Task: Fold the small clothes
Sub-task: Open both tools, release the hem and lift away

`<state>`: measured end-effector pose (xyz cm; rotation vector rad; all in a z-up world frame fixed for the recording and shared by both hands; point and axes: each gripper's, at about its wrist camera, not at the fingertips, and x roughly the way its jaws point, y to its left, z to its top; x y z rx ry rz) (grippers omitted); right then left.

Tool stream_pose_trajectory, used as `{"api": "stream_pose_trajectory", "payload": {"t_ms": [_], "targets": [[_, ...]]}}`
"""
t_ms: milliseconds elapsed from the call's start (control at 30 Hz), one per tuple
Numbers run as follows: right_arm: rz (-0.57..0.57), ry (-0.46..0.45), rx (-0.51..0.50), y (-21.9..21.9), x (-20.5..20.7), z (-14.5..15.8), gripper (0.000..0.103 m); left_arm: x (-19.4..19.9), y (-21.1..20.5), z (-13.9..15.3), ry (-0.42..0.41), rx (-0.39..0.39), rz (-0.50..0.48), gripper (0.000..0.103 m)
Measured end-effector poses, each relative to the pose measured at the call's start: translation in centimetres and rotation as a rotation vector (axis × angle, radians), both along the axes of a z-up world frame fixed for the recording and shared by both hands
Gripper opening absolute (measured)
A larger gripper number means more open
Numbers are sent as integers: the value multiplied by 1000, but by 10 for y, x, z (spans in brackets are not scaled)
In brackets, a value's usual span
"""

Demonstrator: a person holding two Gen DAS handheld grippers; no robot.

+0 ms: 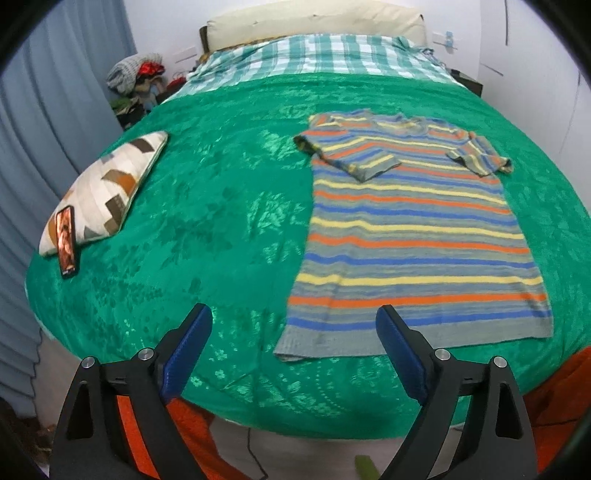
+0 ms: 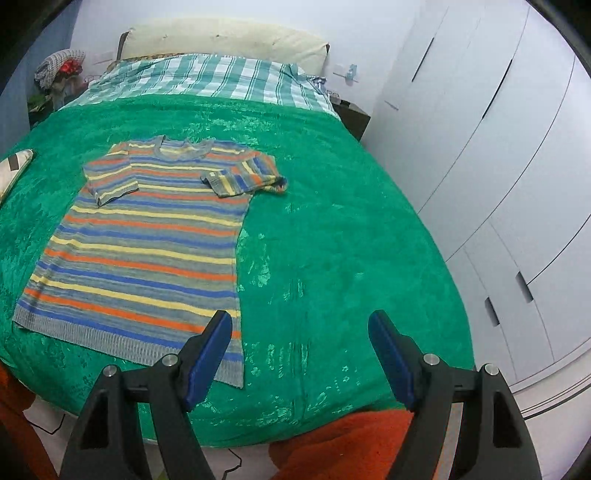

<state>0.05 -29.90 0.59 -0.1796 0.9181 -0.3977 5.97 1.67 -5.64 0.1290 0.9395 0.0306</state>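
Observation:
A small knitted shirt (image 1: pixel 410 236) with grey, blue, yellow and orange stripes lies flat on the green bedspread (image 1: pixel 221 206), both short sleeves folded in over its chest. Its hem faces the near edge of the bed. My left gripper (image 1: pixel 293 325) hangs open above the near edge, off the shirt's lower left corner, with nothing between its blue pads. The same shirt (image 2: pixel 147 243) fills the left half of the right wrist view. My right gripper (image 2: pixel 301 330) is open above the shirt's lower right corner, also holding nothing.
A patterned cushion (image 1: pixel 107 188) lies at the bed's left side with a phone (image 1: pixel 66 242) leaning on it. A checked blanket (image 1: pixel 321 59) and cream pillow (image 1: pixel 314 26) lie at the head. White wardrobe doors (image 2: pixel 498 166) stand on the right. Orange fabric (image 2: pixel 343 439) hangs below the bed's near edge.

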Motion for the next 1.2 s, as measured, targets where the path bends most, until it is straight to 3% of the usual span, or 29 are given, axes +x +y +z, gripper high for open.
{"api": "stream_pose_trajectory", "payload": {"t_ms": [400, 1200], "targets": [[11, -13, -22, 7, -1, 9, 76, -3, -25, 14, 0, 56, -37, 95], [45, 16, -141, 23, 4, 14, 76, -7, -42, 12, 14, 150, -68, 97]]}}
